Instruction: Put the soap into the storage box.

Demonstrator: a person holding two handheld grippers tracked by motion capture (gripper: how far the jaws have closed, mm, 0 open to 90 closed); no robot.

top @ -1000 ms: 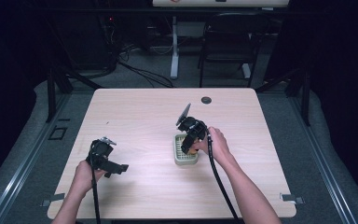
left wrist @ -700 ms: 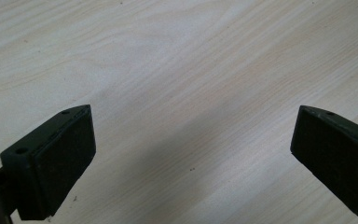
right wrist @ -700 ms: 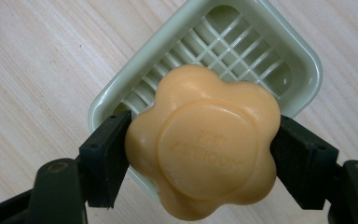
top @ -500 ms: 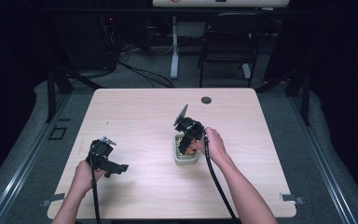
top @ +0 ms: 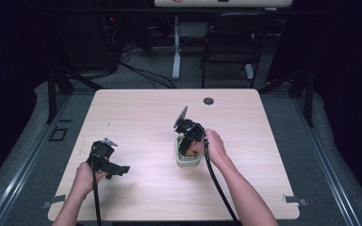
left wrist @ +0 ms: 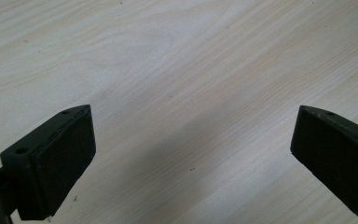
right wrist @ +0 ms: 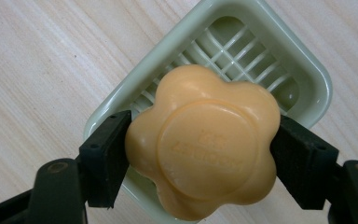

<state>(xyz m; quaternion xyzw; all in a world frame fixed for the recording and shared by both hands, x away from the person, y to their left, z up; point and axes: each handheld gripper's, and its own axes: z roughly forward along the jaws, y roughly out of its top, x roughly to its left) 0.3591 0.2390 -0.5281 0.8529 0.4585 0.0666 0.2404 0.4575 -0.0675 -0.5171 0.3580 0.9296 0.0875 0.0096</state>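
The right tongs (right wrist: 200, 154) grip the soap (right wrist: 203, 142) over the dish (right wrist: 303, 65); at eight o'clock, the left tongs (left wrist: 191, 154) gape empty above the worktop (left wrist: 177, 70).

Bright on the table (top: 136, 117), dark all around it. Lit from above, with soft shadows under the arms. A bit grainy and fuzzy in the high view. Sharp wood lines in the left gripper view, with a wide grey shadow across the middle. Close and clear on the soap (right wrist: 203, 140), small shiny spots on the green dish (right wrist: 307, 70), black pads (right wrist: 105, 156) a little soft.
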